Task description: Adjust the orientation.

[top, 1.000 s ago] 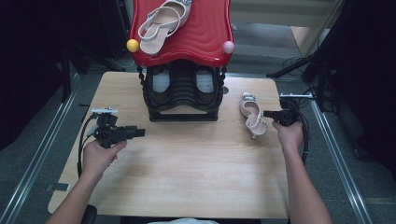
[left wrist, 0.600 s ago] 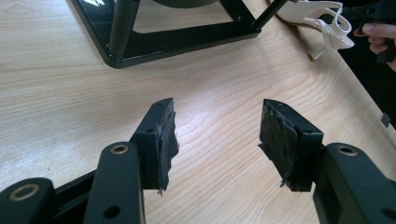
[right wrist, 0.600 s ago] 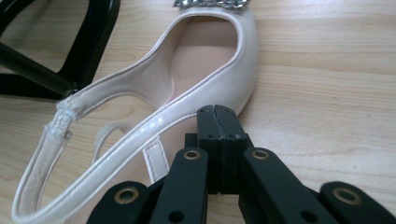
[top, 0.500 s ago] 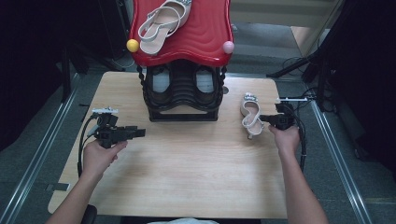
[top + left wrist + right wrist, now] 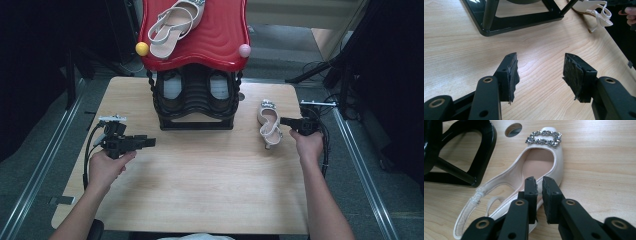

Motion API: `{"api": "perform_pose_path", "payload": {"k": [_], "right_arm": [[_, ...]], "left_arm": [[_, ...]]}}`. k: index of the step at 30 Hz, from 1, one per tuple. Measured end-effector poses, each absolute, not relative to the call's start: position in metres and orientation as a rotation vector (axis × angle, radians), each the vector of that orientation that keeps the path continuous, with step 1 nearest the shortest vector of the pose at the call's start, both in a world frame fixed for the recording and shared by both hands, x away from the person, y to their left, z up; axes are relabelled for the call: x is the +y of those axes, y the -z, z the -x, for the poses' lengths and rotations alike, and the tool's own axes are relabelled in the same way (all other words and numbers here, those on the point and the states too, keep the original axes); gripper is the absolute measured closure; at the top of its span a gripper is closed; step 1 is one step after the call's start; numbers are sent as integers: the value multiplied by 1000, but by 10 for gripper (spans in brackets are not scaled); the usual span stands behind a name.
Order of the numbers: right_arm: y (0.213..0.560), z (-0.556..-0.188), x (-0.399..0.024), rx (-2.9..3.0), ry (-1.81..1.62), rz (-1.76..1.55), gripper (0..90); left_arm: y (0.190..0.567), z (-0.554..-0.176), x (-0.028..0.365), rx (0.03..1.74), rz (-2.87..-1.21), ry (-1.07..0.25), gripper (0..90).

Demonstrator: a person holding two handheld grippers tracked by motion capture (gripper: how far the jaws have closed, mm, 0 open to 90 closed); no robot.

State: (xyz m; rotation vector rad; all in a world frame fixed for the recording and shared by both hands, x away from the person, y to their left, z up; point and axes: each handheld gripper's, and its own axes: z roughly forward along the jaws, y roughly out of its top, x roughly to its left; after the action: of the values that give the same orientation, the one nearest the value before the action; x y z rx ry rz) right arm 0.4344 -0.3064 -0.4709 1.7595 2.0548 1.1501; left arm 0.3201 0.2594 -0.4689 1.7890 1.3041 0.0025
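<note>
High view first: one cream slingback sandal [image 5: 175, 22] is already lying on the red top [image 5: 220, 45] of the black shoe rack [image 5: 196, 100], and its partner, the buckled sandal [image 5: 270, 124], is lying flat on the desk [image 5: 200, 185] to the right of the rack, toe pointing away from the person. So by my reading the job is about half done, with the second shoe yet to be lifted up beside the first.

Over on the right gripper view, the right gripper [image 5: 539, 185] is sitting at the sandal's side rim, its jaws having just been opening a little; a narrow gap is showing and the rim is passing right at the left pad, not clamped by both. The left gripper [image 5: 540, 72] is waiting wide open and empty above bare desk, well apart from the rack.
</note>
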Motion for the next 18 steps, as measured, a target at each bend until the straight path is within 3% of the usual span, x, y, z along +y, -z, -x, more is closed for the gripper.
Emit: {"api": "perform_pose_path", "payload": {"k": [6, 18], "right_arm": [[467, -437, -302, 2051, -1167, -1744, 758], [459, -443, -288, 2074, -1179, -1708, 753]], "left_arm": [[469, -319, 260, 1305, -1789, -5, 454], [469, -319, 261, 1303, -1790, -2, 453]]}}
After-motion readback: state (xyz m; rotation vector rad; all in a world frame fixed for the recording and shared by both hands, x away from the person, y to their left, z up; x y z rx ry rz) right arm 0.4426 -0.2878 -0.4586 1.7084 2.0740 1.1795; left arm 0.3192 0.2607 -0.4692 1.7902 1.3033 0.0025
